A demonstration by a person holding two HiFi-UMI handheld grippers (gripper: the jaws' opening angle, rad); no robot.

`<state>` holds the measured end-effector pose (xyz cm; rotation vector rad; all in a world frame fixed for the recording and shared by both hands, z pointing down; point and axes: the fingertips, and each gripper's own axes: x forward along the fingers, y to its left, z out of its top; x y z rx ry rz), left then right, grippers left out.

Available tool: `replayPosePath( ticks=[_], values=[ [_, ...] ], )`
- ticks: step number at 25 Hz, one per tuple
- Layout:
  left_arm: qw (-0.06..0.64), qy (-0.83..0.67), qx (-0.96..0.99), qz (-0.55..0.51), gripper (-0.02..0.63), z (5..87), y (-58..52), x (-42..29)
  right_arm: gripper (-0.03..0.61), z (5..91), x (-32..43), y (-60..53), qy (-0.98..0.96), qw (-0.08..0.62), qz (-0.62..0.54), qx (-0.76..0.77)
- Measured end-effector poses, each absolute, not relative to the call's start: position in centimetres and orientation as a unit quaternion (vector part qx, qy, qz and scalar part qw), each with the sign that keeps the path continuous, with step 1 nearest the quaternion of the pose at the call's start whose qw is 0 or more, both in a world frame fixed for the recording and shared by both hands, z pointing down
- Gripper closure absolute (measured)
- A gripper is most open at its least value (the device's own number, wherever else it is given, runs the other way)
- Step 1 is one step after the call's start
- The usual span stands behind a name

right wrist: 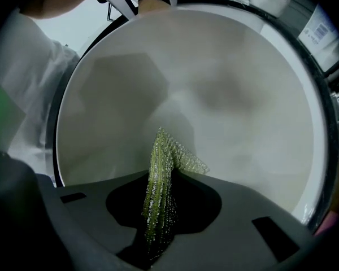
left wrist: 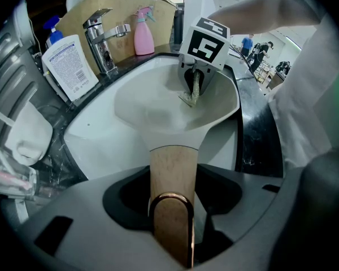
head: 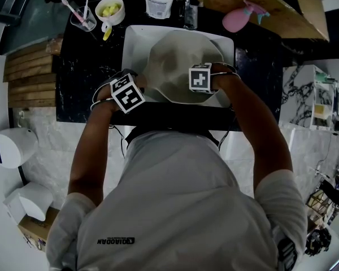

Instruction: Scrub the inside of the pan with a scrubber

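At the near edge of the head view, the person's shirt bears the print "QIAODAN". Ahead, the left tongs are clamped on the wooden handle of the pan, which is held over the white sink. The right tongs grip the green scrubber, its tip against the pan's inside. On the black tabletop behind stand a labelled white bottle (print unreadable), a bowl of yellow pieces, a clear cup holding toothbrushes, and a pink spray bottle.
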<state>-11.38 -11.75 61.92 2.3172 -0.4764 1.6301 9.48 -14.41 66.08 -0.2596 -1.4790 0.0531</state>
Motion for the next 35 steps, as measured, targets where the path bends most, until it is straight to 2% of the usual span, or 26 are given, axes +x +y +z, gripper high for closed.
replayPosePath(
  ticks=[11, 26, 35],
  values=[
    [0.133, -0.165, 0.798, 0.564, 0.382, 61.9, -11.7, -11.4, 0.491, 65.1, 8.6, -11.5, -0.676, 0.715, 0.108, -0.145],
    [0.132, -0.165, 0.799, 0.563, 0.383, 61.9, -11.8, -11.3, 0.491, 64.3, 4.7, -8.9, -0.712, 0.649, 0.197, -0.182],
    [0.133, -0.164, 0.800, 0.562, 0.383, 61.9, -11.8, -11.3, 0.491, 64.0, 4.0, -8.5, -0.716, 0.643, 0.201, -0.182]
  ],
)
